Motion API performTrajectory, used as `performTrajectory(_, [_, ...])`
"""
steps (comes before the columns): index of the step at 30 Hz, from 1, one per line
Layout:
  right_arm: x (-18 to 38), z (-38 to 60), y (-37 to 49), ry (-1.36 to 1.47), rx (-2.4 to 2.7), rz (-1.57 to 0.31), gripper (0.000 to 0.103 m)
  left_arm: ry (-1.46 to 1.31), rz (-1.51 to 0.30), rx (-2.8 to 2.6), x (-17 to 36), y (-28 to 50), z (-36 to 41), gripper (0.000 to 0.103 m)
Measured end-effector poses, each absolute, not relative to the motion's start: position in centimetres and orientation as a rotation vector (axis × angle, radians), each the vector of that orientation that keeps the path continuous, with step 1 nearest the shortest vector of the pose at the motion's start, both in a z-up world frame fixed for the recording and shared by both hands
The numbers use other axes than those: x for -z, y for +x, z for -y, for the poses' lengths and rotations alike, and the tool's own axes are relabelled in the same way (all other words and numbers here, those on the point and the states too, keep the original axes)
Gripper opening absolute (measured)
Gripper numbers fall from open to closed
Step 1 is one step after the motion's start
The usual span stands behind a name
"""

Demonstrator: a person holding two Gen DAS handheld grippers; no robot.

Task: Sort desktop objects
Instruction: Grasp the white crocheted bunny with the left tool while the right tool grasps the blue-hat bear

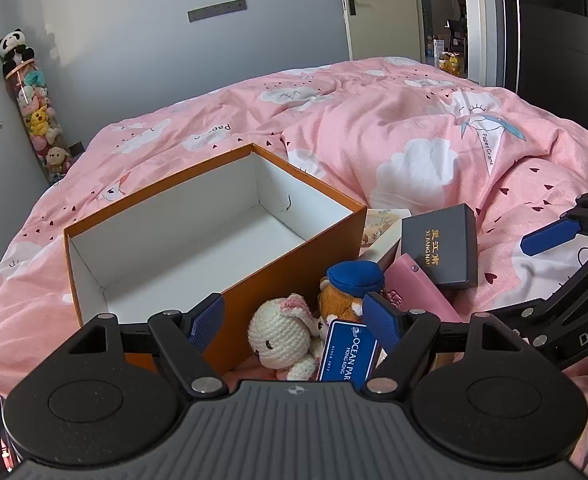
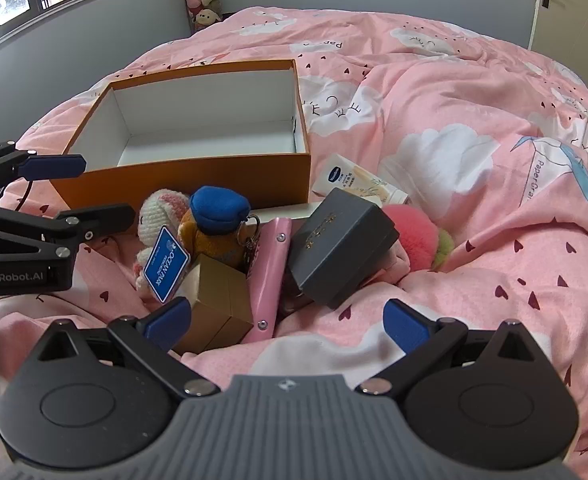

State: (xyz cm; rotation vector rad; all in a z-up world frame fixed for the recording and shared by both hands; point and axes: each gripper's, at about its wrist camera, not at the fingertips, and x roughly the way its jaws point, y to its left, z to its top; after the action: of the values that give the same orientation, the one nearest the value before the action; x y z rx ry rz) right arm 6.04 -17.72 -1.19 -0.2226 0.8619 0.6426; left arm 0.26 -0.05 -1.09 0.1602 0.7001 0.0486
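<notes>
left gripper, seen from its own wrist camera, hangs with its jaws spread wide and nothing between the pads, just above the pile of small things at the near wall of the orange box, which lies open and bare inside on the pink quilt. below it sit the crocheted bunny and the capped plush bear, both likely light and squashy, best pinched across the body. the dark gift box leans beside the pink case. right gripper, in its own view, is likewise spread and empty, poised near the gold box and the pink case. the dark gift box looks stiff and smooth, probably best gripped across two flat sides, while the lotion tube and the pink fluffy ball lie behind it.
</notes>
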Motion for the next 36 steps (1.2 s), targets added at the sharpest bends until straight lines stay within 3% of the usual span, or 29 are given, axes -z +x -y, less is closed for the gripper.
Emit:
performTrajectory(20, [1.4, 17.8, 6.4, -0.216, -0.661, -0.88, 0.102, 0.137, -0.715, -0.049, 1.1, 0.4, -0.2, 0.09])
performTrajectory(28, [-0.2, 17.9, 7.2, -0.235, -0.666, -0.789, 0.102, 0.106, -0.706, -0.049, 0.5, 0.3, -1.0, 0.089])
performTrajectory(33, [-1.1, 17.8, 7.6, -0.27, -0.672, -0.697, 0.082, 0.076, -0.688, -0.086, -0.3, 0.4, -2.4, 0.08])
performTrajectory(34, [-1.3, 17.8, 7.7, -0.27, -0.676, -0.681, 0.073, 0.065, -0.686, -0.095, -0.5, 0.4, -2.7, 0.074])
performTrajectory(36, [-1.4, 17.9, 8.1, -0.253, -0.69, -0.668, 0.065, 0.046, -0.694, -0.098, -0.8, 0.5, -3.5, 0.063])
